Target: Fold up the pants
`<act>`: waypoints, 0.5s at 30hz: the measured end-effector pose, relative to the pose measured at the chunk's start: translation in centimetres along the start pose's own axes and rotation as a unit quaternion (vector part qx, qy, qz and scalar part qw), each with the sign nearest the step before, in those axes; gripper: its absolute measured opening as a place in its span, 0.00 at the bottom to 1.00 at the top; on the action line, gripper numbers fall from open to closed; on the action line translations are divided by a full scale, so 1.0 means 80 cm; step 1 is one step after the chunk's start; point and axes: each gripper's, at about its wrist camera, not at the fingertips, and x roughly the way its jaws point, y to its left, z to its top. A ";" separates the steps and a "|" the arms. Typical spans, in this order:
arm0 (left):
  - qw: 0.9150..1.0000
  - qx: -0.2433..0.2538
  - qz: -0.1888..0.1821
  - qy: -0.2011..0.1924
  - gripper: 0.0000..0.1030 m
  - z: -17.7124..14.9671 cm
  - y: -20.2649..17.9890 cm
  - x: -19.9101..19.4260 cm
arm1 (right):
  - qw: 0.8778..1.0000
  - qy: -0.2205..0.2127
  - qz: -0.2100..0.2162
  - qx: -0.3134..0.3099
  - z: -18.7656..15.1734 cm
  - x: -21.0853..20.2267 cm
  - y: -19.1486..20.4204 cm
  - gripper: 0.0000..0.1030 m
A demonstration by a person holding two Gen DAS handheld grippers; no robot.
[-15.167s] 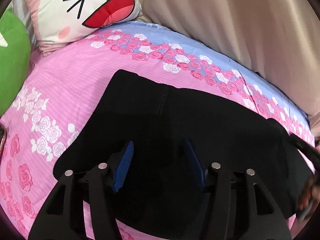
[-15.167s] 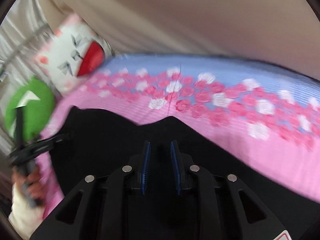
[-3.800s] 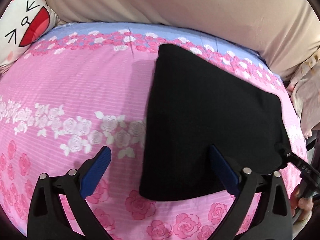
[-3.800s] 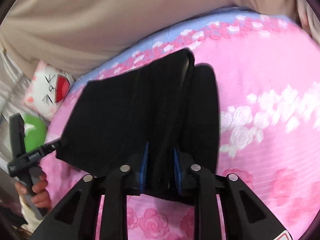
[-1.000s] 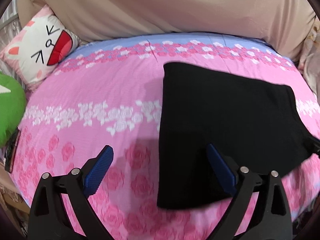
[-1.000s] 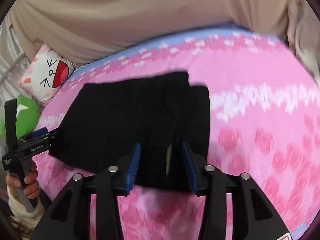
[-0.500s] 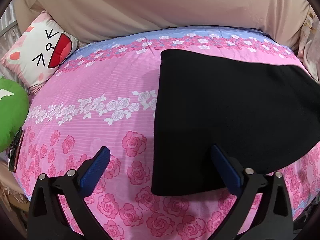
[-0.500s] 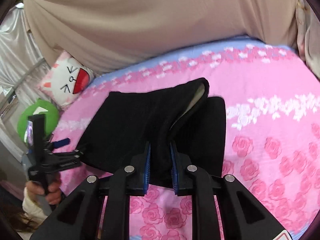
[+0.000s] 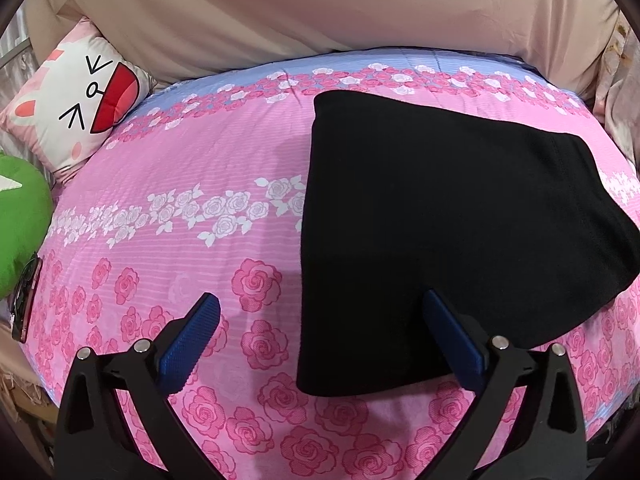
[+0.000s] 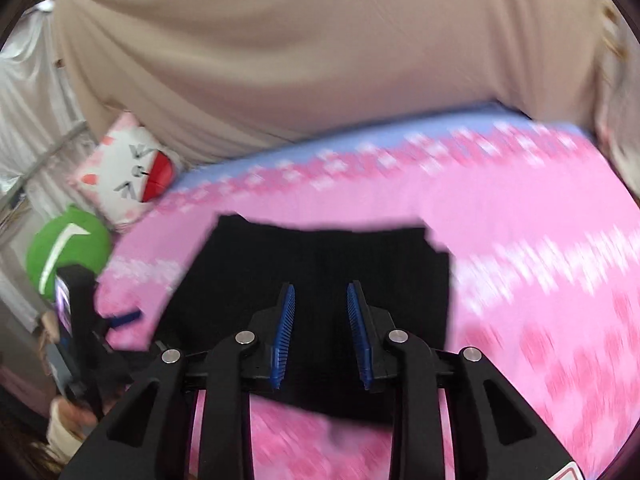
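The black pants point(image 9: 448, 216) lie folded into a flat rectangle on the pink rose bedspread point(image 9: 192, 168). My left gripper point(image 9: 320, 316) is wide open and empty, hovering over the pants' near left edge. In the right wrist view the folded pants point(image 10: 320, 264) lie flat ahead; the picture is motion-blurred. My right gripper point(image 10: 321, 300) is open with nothing between its blue pads, above the pants' near edge. The left gripper tool and the hand holding it show at the left of the right wrist view point(image 10: 80, 320).
A white cat-face pillow point(image 9: 80, 108) and a green plush point(image 9: 20, 224) sit at the bed's left end. A phone point(image 9: 26, 304) lies at the left edge. A beige curtain point(image 9: 320, 8) hangs behind the bed. The bed's near edge drops off below the grippers.
My right gripper has opened and let go of the pants' edge, which now lies flat. It has pulled back with fast motion. The left gripper stays open, nearly still.
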 end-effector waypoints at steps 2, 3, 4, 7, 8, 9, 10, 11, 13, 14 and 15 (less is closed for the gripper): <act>1.000 0.001 0.000 0.000 0.96 0.001 0.000 0.000 | 1.000 0.018 0.016 -0.009 0.019 0.034 0.009 0.25; 1.000 0.001 -0.001 0.000 0.96 0.001 0.000 0.000 | 0.999 0.036 0.015 -0.006 0.026 0.059 0.006 0.23; 1.000 0.000 -0.002 0.001 0.96 0.001 0.001 0.000 | 0.999 0.048 0.001 0.003 0.031 0.081 -0.006 0.23; 1.000 -0.001 -0.014 0.002 0.96 0.002 0.001 0.002 | 0.993 0.097 -0.042 0.059 0.033 0.151 -0.070 0.00; 1.000 -0.002 -0.014 0.003 0.96 0.002 0.001 0.003 | 0.990 0.092 -0.010 0.107 0.035 0.150 -0.090 0.00; 1.000 0.000 -0.013 0.002 0.96 0.002 0.000 0.004 | 0.988 0.092 -0.003 0.124 0.036 0.142 -0.093 0.00; 1.000 0.001 -0.012 0.002 0.96 0.003 0.001 0.004 | 0.990 0.082 -0.010 0.117 0.039 0.129 -0.087 0.02; 1.000 0.001 -0.013 0.002 0.96 0.003 0.001 0.005 | 0.994 0.062 -0.024 0.090 0.040 0.113 -0.069 0.11; 1.000 0.000 -0.017 0.003 0.96 0.003 0.002 0.006 | 0.997 0.049 -0.024 0.058 0.033 0.099 -0.048 0.11; 1.000 0.000 -0.019 0.003 0.96 0.003 0.002 0.006 | 0.996 0.057 -0.032 0.054 0.028 0.104 -0.050 0.11; 1.000 -0.001 -0.020 0.003 0.96 0.003 0.003 0.006 | 0.993 0.081 -0.064 0.048 0.018 0.122 -0.060 0.05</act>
